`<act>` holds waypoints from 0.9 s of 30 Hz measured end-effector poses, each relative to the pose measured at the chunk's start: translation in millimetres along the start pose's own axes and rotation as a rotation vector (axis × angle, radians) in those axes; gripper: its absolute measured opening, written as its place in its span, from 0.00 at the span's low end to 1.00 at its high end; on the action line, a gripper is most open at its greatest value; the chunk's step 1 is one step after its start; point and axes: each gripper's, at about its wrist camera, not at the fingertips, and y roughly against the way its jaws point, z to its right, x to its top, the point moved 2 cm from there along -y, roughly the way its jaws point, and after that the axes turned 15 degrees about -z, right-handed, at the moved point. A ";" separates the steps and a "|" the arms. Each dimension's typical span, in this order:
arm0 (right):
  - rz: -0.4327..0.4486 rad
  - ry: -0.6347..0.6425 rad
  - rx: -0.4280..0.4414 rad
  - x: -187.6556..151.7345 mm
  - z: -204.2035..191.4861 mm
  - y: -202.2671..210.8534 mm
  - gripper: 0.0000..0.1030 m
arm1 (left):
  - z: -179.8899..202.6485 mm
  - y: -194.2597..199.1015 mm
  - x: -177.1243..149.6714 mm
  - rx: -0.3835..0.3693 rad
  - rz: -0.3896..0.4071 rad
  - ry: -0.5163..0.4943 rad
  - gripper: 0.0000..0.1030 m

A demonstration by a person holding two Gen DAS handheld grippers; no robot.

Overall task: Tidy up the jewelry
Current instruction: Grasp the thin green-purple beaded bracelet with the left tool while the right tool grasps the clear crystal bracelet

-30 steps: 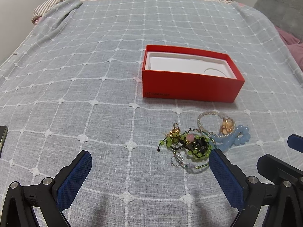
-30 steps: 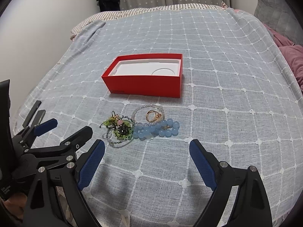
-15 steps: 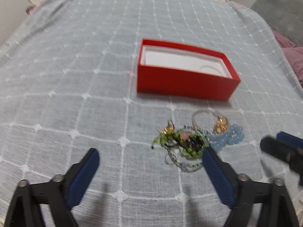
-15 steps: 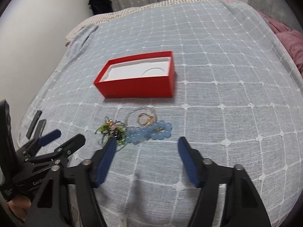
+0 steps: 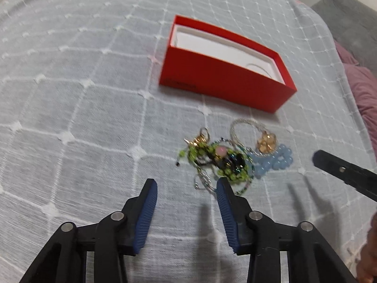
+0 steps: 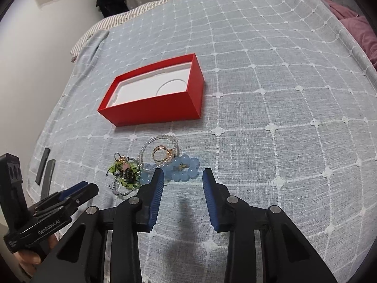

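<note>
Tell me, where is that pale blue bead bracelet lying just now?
In the right wrist view the pale blue bead bracelet lies on the bedspread, on the right of the jewelry pile, nearer the camera than the red box, beside the gold rings.

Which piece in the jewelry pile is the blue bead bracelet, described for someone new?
Find the red box on the grey bedspread. The jewelry pile lies just in front. The blue bead bracelet is its rightmost piece, the only one of large, pale blue round beads.

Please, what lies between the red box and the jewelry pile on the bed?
Nothing: only bare grey bedspread separates the red box from the jewelry pile. Both wrist views show it.
</note>
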 end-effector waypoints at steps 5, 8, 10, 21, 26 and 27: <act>-0.050 -0.046 0.080 10.4 10.2 -10.1 0.35 | -3.0 -7.7 2.8 -0.061 -0.031 0.028 0.41; -0.055 -0.033 0.087 16.5 8.9 -11.2 0.35 | -1.7 -14.7 1.8 -0.108 -0.064 0.041 0.41; -0.061 -0.026 0.110 20.3 6.8 -11.9 0.35 | 0.6 -16.1 1.8 -0.105 -0.067 0.037 0.41; -0.121 -0.033 0.132 60.2 2.3 -30.9 0.35 | 8.0 -28.1 7.0 -0.098 -0.097 0.014 0.31; -0.181 -0.026 0.102 71.9 2.3 -53.6 0.35 | 6.0 -32.1 14.2 -0.124 -0.105 0.048 0.19; -0.191 -0.025 0.100 72.3 2.5 -58.5 0.34 | 5.0 -34.0 15.7 -0.132 -0.108 0.062 0.16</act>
